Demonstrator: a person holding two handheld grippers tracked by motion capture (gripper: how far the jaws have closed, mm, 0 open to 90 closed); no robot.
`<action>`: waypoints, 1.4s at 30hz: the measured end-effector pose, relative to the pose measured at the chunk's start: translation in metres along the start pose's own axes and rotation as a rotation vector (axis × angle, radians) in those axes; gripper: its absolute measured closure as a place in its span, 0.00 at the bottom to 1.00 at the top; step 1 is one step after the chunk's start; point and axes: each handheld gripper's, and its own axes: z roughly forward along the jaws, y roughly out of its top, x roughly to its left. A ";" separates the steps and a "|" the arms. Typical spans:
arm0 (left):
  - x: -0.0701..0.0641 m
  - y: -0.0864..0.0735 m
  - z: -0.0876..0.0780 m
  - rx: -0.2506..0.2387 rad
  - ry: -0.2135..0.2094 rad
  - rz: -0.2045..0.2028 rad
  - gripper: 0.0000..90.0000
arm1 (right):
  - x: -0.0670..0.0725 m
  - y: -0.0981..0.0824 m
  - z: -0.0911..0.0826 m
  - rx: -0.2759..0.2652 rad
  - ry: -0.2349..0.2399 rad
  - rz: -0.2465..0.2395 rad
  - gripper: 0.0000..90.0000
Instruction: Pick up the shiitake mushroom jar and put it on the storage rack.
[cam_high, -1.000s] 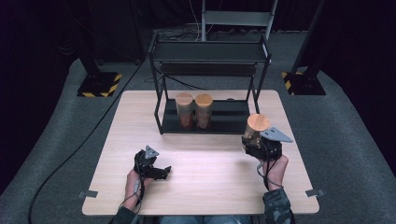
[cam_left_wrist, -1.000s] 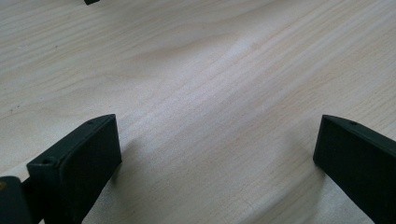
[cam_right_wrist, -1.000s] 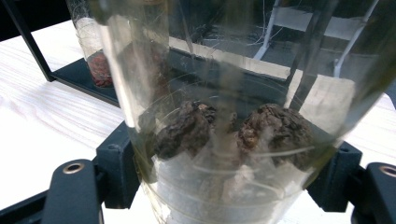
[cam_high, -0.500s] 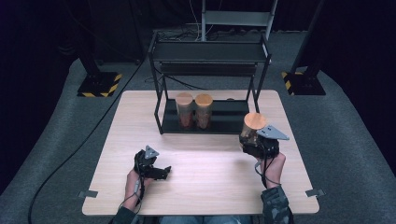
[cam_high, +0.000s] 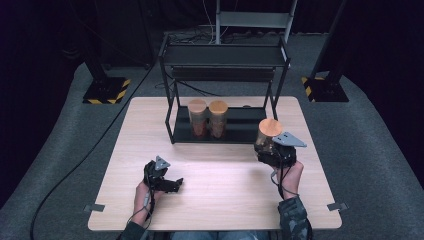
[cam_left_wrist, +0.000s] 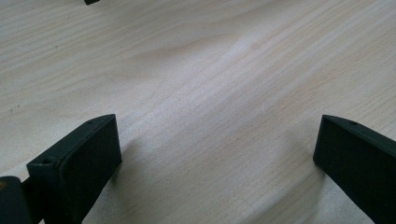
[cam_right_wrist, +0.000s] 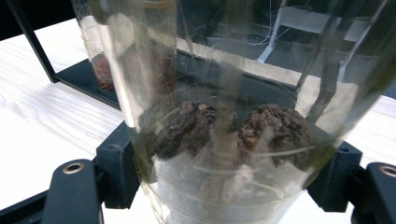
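My right gripper (cam_high: 267, 150) is shut on a clear glass jar (cam_high: 267, 135) with a wooden lid, held near the right front corner of the black shelf rack (cam_high: 170, 107). In the right gripper view the jar (cam_right_wrist: 224, 107) stands between both jaws, with dark wrinkled lumps (cam_right_wrist: 275, 133) inside it. Two more wooden-lidded jars (cam_high: 197, 117) (cam_high: 218, 117) stand side by side on the rack's bottom shelf. My left gripper (cam_high: 172, 184) rests low over the wooden table (cam_high: 220, 200) at the front left, open; its jaws stand wide apart over bare wood (cam_left_wrist: 210, 121) with nothing between them.
The rack has a dark upper shelf (cam_high: 225, 55) above the bottom one. A black cable (cam_high: 95, 150) runs across the grey floor left of the table. Stands with yellow-black bases (cam_high: 105, 90) (cam_high: 325, 87) sit behind the table at both sides.
The right gripper has carried the jar slightly left and toward the rack. The left gripper has stayed where it was.
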 end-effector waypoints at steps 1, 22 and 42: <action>0.000 0.000 0.000 0.000 0.000 0.000 0.00 | 0.000 0.001 0.001 -0.001 0.001 0.000 0.28; 0.000 0.000 0.000 -0.001 0.000 -0.001 0.00 | 0.004 0.007 0.012 0.009 0.015 -0.007 0.28; 0.000 0.000 0.000 -0.001 0.000 -0.001 0.00 | 0.002 0.006 0.020 0.022 0.017 -0.005 0.28</action>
